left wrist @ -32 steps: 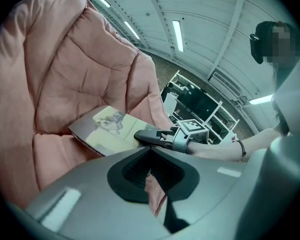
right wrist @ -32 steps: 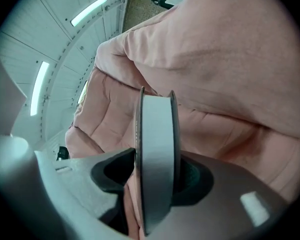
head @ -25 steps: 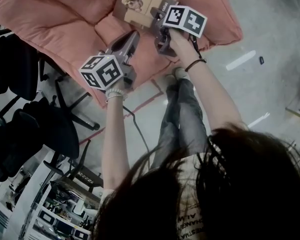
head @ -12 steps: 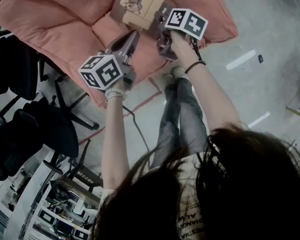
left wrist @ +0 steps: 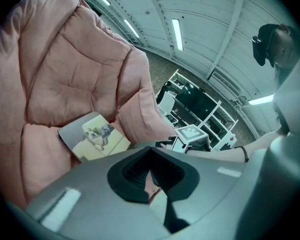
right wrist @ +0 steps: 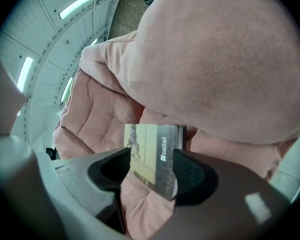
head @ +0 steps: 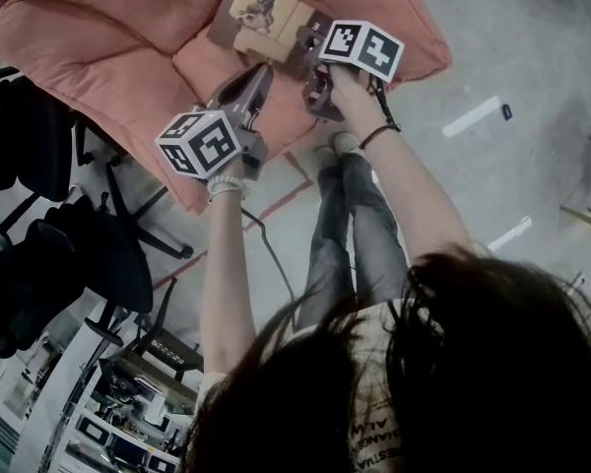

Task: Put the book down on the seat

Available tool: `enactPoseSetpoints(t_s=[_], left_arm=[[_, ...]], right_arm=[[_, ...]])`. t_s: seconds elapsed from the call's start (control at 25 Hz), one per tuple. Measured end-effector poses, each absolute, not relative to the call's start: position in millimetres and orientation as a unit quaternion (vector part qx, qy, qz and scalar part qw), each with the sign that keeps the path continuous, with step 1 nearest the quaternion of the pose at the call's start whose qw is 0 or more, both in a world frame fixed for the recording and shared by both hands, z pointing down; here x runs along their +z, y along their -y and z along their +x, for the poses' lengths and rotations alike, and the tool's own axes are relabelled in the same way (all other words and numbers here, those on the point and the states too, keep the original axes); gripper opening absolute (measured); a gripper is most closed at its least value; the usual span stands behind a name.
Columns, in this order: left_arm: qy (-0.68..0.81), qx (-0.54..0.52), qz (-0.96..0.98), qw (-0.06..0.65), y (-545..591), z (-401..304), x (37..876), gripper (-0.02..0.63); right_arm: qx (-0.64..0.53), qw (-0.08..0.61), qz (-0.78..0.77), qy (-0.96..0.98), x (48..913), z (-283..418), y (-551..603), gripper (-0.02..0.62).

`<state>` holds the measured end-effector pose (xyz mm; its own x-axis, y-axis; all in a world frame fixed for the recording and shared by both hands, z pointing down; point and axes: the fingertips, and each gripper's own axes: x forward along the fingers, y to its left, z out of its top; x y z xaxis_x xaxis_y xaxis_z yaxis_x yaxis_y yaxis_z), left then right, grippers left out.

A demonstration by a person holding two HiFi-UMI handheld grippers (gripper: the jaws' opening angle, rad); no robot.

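Note:
A thin book [head: 261, 13] with a dog picture on its cover lies tilted on the seat of a big pink cushioned chair [head: 108, 37]. In the right gripper view the book [right wrist: 152, 149] faces the camera, its near corner between the spread jaws of my right gripper [right wrist: 152, 169], which is open. From the head view the right gripper [head: 310, 47] sits at the book's right edge. My left gripper [head: 260, 71] hovers over the seat's front, below the book, jaws shut and empty. The left gripper view shows the book [left wrist: 92, 136] against the seat's back cushion, beyond the left gripper [left wrist: 150, 154].
Black office chairs [head: 49, 225] crowd the left side. A red tape line [head: 276, 200] crosses the grey floor in front of the pink chair. The person's legs [head: 350, 215] stand close to the seat's front. White shelving [left wrist: 200, 109] stands beyond the chair's arm.
The book and right gripper have shifted slightly up and left over the seat. The left gripper has barely moved.

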<state>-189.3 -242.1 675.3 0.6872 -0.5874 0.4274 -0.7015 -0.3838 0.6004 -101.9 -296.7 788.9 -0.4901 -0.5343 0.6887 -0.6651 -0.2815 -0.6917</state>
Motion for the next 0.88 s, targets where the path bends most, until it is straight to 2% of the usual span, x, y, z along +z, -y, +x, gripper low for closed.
enactPoseSetpoints(t_s=[0.32, 0.52, 0.8, 0.88], left_arm=[[0.391, 0.061, 0.829, 0.395, 241.4, -175.8, 657.4, 0.0], [0.394, 0.047, 0.828, 0.397, 235.5, -172.6, 641.8, 0.0], [0.397, 0.029, 0.827, 0.397, 224.6, -166.5, 610.2, 0.0], [0.397, 0.025, 0.828, 0.395, 220.6, -164.1, 596.3, 0.0]], right_arm=[[0.633, 0.038, 0.429, 0.643, 753.4, -118.8, 294.3, 0.248], [0.617, 0.023, 0.421, 0.665, 722.6, -120.4, 292.8, 0.179], [0.604, -0.048, 0.392, 0.693, 658.5, -121.5, 291.7, 0.178], [0.598, -0.061, 0.383, 0.701, 636.6, -121.1, 290.1, 0.158]])
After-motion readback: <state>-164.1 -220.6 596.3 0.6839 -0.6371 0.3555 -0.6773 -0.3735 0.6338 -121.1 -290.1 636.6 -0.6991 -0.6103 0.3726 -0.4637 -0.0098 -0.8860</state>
